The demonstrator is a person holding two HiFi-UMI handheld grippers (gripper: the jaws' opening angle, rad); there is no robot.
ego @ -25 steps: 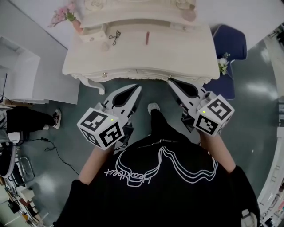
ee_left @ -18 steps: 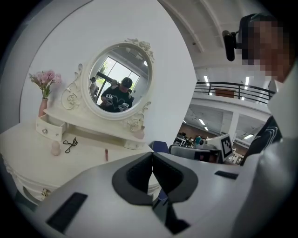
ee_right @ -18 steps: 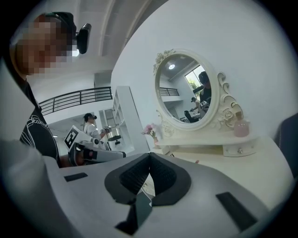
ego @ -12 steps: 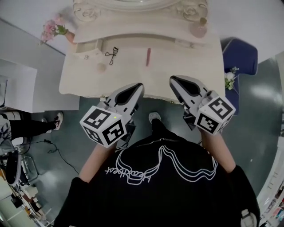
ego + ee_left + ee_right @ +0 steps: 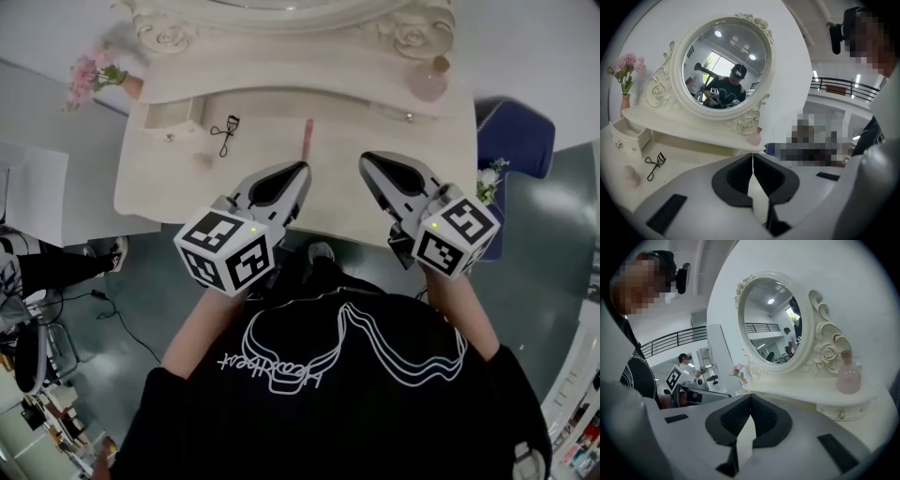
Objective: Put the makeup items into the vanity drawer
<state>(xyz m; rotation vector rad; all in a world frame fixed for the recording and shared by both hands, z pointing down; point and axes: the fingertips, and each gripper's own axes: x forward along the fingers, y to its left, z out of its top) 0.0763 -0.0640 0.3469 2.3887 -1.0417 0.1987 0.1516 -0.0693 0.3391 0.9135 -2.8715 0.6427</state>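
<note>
- The eyelash curler (image 5: 225, 134), thin and black, lies flat on the vanity (image 5: 394, 131) top toward its left end, just in front of the small drawer (image 5: 173, 114).
- A pale pink sponge (image 5: 202, 161) sits near the curler, closer to the vanity's front edge.
- A slim pink stick (image 5: 307, 138) lies near the middle of the vanity top with one end toward the mirror (image 5: 726, 65), well apart from the curler.
- The small drawer, set in the vanity's raised shelf at the left end, stands pulled out; I cannot tell what is inside.
- The left gripper (image 5: 302, 168) hangs over the vanity's front edge, jaws pressed together, pinching nothing and touching nothing.
- The right gripper (image 5: 365, 157) hangs beside it over the same edge, jaws likewise pressed together and empty.
- A pink bottle (image 5: 431, 82) stands at the shelf's right end, and a vase of pink flowers (image 5: 94, 73) at its left end.
</note>
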